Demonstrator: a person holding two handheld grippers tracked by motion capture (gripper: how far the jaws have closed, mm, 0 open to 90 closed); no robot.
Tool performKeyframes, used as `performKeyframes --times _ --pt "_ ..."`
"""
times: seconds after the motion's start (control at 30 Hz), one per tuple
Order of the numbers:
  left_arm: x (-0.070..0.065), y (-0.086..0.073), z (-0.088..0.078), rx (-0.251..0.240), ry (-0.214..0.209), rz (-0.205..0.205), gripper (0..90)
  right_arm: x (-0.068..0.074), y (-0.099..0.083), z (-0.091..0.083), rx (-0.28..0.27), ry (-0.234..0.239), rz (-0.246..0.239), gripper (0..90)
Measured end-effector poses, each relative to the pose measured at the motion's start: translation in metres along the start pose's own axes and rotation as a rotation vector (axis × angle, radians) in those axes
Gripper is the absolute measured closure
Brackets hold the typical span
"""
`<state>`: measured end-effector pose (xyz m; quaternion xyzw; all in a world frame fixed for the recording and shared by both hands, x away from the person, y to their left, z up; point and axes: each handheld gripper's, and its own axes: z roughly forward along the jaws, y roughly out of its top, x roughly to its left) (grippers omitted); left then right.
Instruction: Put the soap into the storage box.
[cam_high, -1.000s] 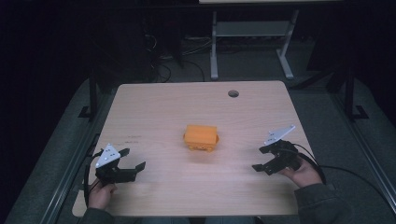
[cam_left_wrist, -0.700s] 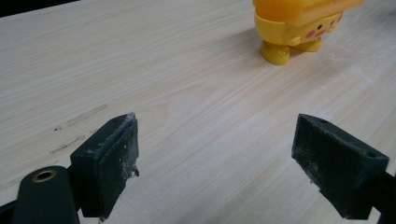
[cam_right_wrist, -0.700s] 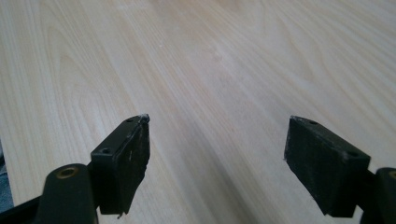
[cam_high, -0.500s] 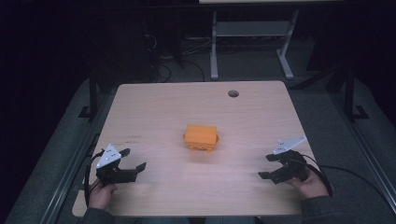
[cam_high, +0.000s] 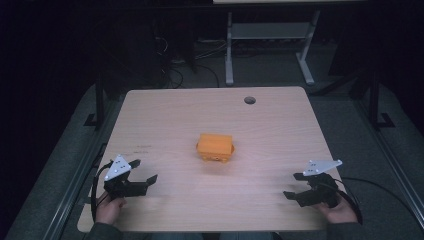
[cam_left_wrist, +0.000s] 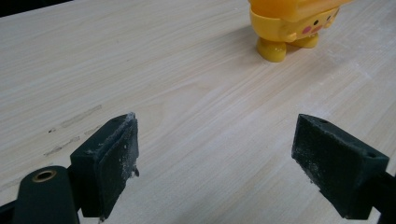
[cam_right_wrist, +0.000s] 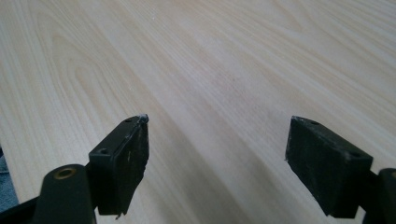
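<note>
Waiting at the start of a reach, by my read: orange toy (cam_high: 215, 147) sits alone mid-worktop (cam_high: 165, 115), untouched, with left gripper (cam_high: 142, 184) and right gripper (cam_high: 296, 187) both well short of the toy, near the worktop's front edge, fingers (cam_left_wrist: 106, 163) spread wide and holding nothing. Next move probably calls for one gripper to travel forward and inward, square up, and straddle the toy's body. Room is ample on all sides of the toy; right gripper sits closest to a worktop edge, near the front right corner.
</note>
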<state>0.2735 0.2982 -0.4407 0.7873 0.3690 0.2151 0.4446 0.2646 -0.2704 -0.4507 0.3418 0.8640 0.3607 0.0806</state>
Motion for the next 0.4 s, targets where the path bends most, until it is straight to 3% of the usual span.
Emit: performKeyframes --times 0.23,0.4 --pt "0.000 0.000 0.000 0.001 0.001 -0.003 14.1 0.015 -0.010 -0.003 -0.025 -0.043 -0.010 17.0" --pt "0.000 0.000 0.000 0.000 0.000 0.000 14.1 0.021 -0.010 -0.003 -0.055 -0.043 -0.021 15.4"
